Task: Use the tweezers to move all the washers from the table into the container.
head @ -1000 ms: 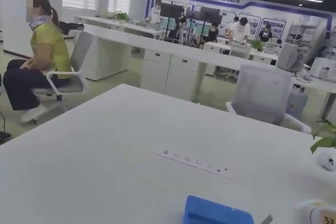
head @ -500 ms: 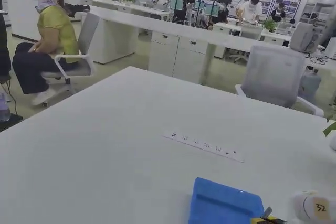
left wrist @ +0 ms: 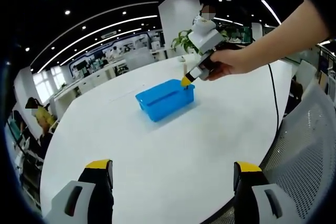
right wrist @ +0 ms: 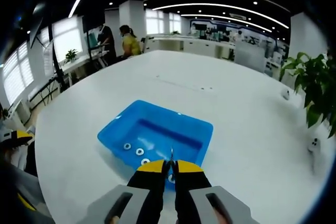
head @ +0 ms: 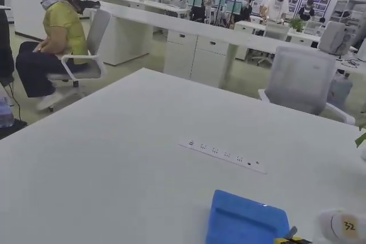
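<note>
change: the head view has tipped down; more of the container (head: 246, 212) shows.
right gripper (right wrist: 170, 167): clamped on the tweezers (right wrist: 171, 156), tips over the container's rim.
left gripper (left wrist: 173, 165): spread wide, well apart.
washers (right wrist: 139, 151): three in the container.
meaning: probably a drop-off; remaining count unclear.

Three washers (right wrist: 139, 151) lie in the container (right wrist: 157, 135) on the table (right wrist: 79, 108), with the power strip (right wrist: 184, 83) behind it.

Ceiling strips and spots (right wrist: 210, 6) above the blue container (right wrist: 173, 114) light the white table (head: 114, 164) brightly and evenly. A soft shadow hugs the container's near wall. Both gripper views bow far from it; the head view is slightly soft.
</note>
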{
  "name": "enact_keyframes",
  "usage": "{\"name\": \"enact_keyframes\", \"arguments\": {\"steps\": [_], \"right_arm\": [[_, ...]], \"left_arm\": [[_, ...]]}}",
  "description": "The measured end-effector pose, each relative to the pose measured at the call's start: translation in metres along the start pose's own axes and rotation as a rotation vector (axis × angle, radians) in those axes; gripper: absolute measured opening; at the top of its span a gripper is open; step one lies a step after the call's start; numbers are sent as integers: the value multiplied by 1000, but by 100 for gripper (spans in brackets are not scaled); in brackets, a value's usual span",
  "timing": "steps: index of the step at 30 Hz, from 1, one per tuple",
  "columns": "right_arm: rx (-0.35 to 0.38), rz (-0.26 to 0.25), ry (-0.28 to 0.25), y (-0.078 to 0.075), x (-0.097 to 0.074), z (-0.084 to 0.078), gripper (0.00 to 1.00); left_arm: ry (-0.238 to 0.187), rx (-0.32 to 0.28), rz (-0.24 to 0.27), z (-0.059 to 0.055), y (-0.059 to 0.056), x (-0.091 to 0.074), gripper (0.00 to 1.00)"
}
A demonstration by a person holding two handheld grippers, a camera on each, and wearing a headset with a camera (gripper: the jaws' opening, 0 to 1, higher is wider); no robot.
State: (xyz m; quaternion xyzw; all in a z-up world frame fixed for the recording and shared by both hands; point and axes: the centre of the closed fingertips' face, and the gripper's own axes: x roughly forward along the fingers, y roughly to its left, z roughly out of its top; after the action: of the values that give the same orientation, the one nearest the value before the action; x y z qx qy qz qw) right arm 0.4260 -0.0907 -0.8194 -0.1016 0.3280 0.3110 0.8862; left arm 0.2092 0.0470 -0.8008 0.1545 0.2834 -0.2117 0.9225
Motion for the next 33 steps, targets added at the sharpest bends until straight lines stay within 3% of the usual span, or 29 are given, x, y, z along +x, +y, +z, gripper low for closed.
{"name": "enact_keyframes", "arguments": {"steps": [3, 11, 16, 18, 23, 26, 29, 33], "right_arm": [[-6, -18, -17, -3, -5, 4, 3], [51, -9, -135, -4, -32, 35, 2], [53, 50, -193, 12, -59, 50, 2], [22, 59, -208, 21, -70, 53, 2], [14, 117, -237, 50, -90, 51, 2], [-63, 168, -213, 74, -99, 40, 2], [-153, 178, -189, 86, -105, 30, 2], [-242, 222, -173, 105, -115, 17, 2]], "left_arm": [[2, -3, -2, 0, 0, 0, 98], [-9, 8, -21, 2, -4, -2, 93], [-44, -38, -72, 12, -8, -6, 79], [-15, -54, -138, 12, -17, -8, 68], [-60, -102, -247, 38, -31, -14, 48], [-86, -86, -292, 55, -37, -17, 40], [-93, -48, -321, 67, -42, -19, 36], [-153, -33, -379, 99, -46, -27, 26]]}}
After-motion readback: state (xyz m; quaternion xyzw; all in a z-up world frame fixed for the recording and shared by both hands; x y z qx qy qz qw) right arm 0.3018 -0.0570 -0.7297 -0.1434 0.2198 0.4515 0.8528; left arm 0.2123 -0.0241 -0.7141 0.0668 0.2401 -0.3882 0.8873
